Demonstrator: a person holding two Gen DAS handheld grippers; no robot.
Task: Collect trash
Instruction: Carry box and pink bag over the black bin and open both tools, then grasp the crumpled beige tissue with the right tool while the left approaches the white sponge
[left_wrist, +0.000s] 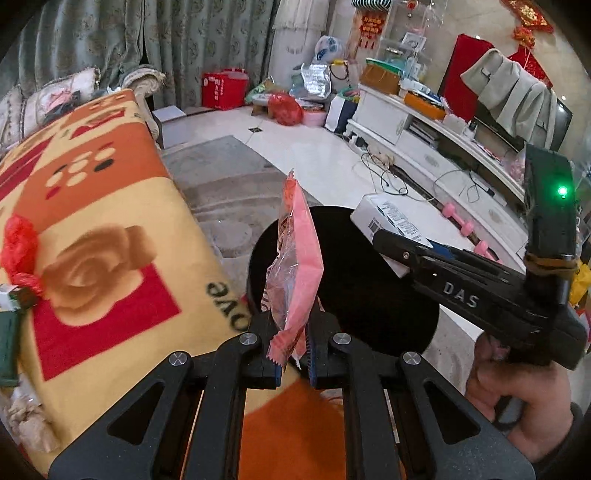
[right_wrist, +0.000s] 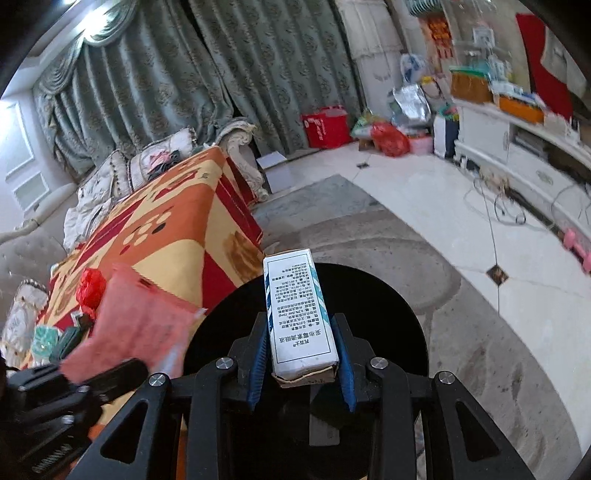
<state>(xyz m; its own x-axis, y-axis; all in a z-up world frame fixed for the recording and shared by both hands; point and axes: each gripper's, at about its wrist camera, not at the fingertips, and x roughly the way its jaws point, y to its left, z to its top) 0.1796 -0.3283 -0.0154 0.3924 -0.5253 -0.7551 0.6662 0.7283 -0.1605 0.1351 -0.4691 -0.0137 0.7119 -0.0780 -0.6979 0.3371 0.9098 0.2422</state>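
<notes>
Left claw (left_wrist: 293, 354) clamping pink wrapper (left_wrist: 295, 266), right claw (right_wrist: 303, 365) clamping white box (right_wrist: 299, 314), black bin (right_wrist: 388, 314) below, patterned tablecloth (left_wrist: 110, 229) beside

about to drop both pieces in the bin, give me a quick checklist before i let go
1. Left gripper shut on pink wrapper: ok.
2. Right gripper shut on white box: ok.
3. Black bin opening below the box: ok.
4. Wrapper fully over the opening: cannot tell; it hangs near the bin's left rim.
5. Grippers apart from each other: ok.
6. Trash left on the blanket, such as the red scrap: not ok.
</notes>
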